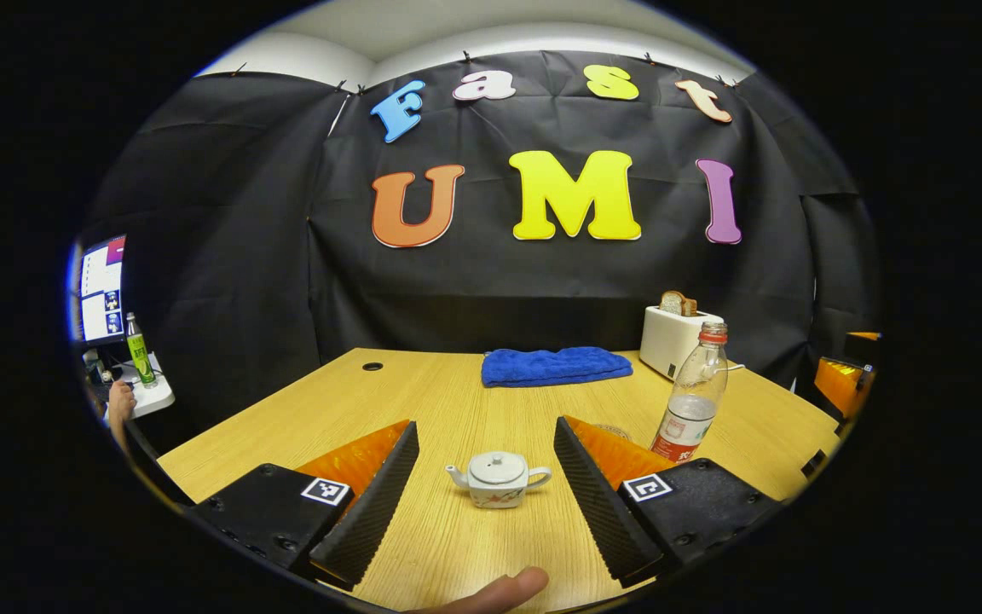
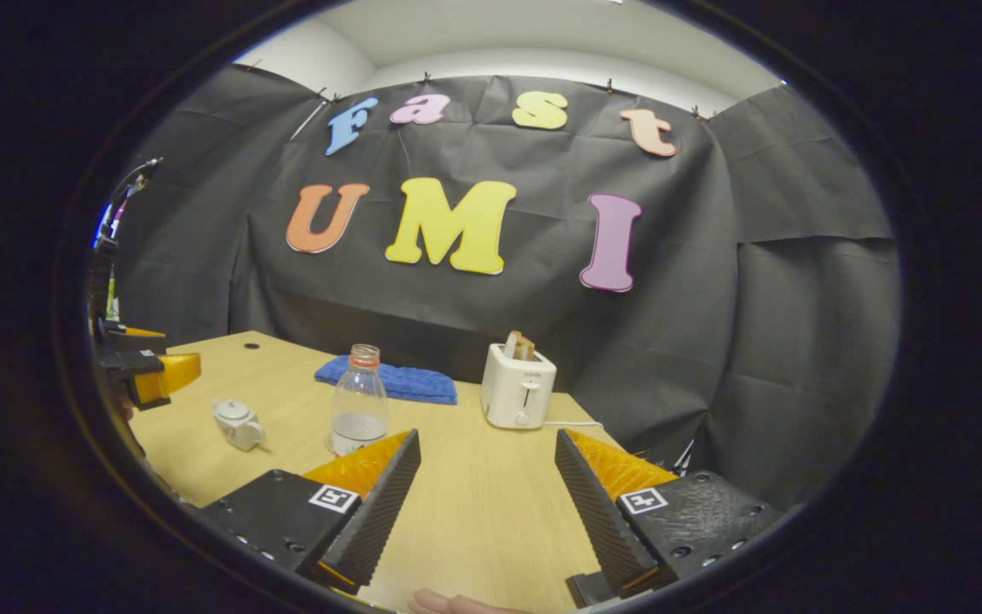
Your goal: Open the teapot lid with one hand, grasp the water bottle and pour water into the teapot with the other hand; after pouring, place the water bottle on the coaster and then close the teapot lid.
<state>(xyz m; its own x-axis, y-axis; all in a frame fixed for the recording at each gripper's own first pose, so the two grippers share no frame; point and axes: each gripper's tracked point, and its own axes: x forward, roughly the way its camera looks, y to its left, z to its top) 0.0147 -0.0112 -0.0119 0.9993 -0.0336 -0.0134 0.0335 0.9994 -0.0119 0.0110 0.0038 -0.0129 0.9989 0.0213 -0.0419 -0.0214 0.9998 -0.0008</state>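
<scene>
Fingertip of the person (image 1: 499,590) is showing at bottom edge of left gripper view; left gripper (image 1: 486,490) is hanging wide open w/ nothing in it, teapot (image 1: 498,479) sitting between its fingers' lines, lid on. Right gripper (image 2: 488,495) is also gaping wide, empty. Water bottle (image 2: 359,399) is standing upright near teapot. Nothing looks started yet, all steps left. Table (image 2: 491,503) is giving bare room up front; toaster (image 2: 518,385) & blue towel (image 2: 397,380) are sitting back.

**Right gripper view: jaws spread over bare table**

The right gripper (image 2: 487,503) hangs wide open above the pale wooden table (image 2: 491,512). Ahead-left stand a clear plastic water bottle (image 2: 359,399), uncapped, and a small white ceramic teapot (image 2: 237,423), lid on. A white toaster (image 2: 517,387) sits beside a folded blue towel (image 2: 397,380).
</scene>
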